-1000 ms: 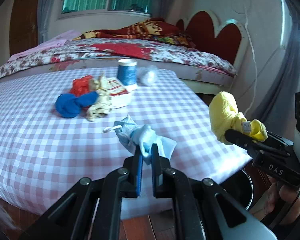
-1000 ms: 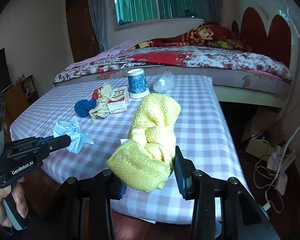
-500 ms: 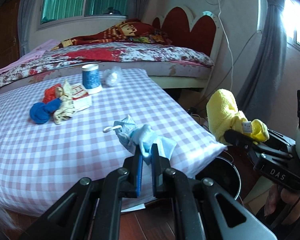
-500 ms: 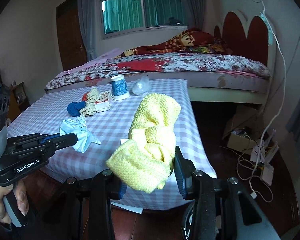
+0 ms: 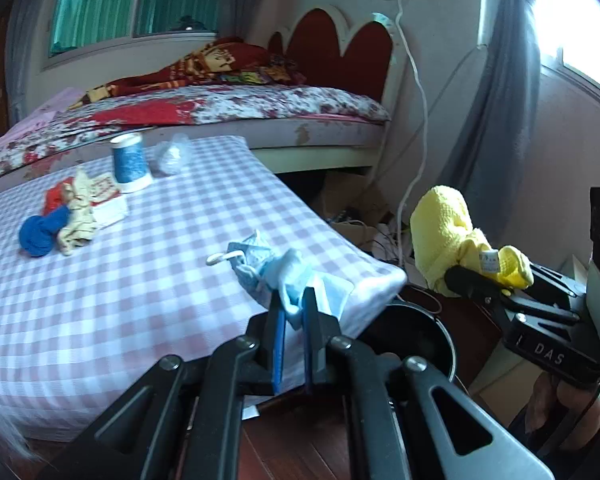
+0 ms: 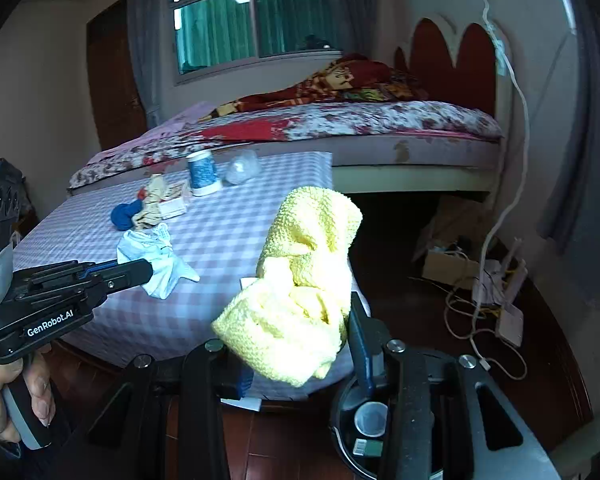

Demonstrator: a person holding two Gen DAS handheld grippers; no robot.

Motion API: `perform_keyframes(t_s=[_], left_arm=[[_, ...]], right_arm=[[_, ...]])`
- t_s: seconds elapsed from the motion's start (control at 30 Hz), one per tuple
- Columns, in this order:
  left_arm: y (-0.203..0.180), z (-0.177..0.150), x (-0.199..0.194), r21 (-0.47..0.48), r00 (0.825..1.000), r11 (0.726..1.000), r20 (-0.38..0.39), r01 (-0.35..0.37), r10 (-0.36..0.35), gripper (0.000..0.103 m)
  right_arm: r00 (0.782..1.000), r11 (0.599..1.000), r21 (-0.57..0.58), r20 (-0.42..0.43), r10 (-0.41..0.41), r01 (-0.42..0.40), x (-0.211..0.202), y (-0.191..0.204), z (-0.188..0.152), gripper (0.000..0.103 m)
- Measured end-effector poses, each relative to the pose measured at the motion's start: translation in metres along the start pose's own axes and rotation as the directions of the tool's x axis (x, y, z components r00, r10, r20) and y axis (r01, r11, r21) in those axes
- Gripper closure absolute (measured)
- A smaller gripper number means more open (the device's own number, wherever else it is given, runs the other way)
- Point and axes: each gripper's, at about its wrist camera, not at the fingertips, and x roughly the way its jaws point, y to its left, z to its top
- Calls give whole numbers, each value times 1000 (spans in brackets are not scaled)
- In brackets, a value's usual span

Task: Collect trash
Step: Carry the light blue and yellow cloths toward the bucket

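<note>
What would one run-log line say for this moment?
left gripper: shut on blue face mask | right gripper: shut on yellow cloth | black bin: below, holds cup

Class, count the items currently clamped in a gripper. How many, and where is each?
2. The blue face mask is in the left gripper over the table's corner; the yellow cloth is in the right gripper above the bin.

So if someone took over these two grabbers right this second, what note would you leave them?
Left gripper: shut on the crumpled blue mask, lifted off the checked table.
Right gripper: shut on the yellow cloth.
Black bin on the floor at the table's corner already holds a small cup and scraps.
Left to do: drop both, likely in the bin; the blue cup, clear plastic wad and cloth pile are on the table.
</note>
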Motion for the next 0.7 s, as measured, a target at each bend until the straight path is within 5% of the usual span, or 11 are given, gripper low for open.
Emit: perform_keyframes(t_s=[0.7], left_arm=[[-119, -30, 49, 139, 965, 961, -144, 237, -217, 95]], right_arm=[[984, 984, 99, -118, -133, 145, -39, -102, -67, 61]])
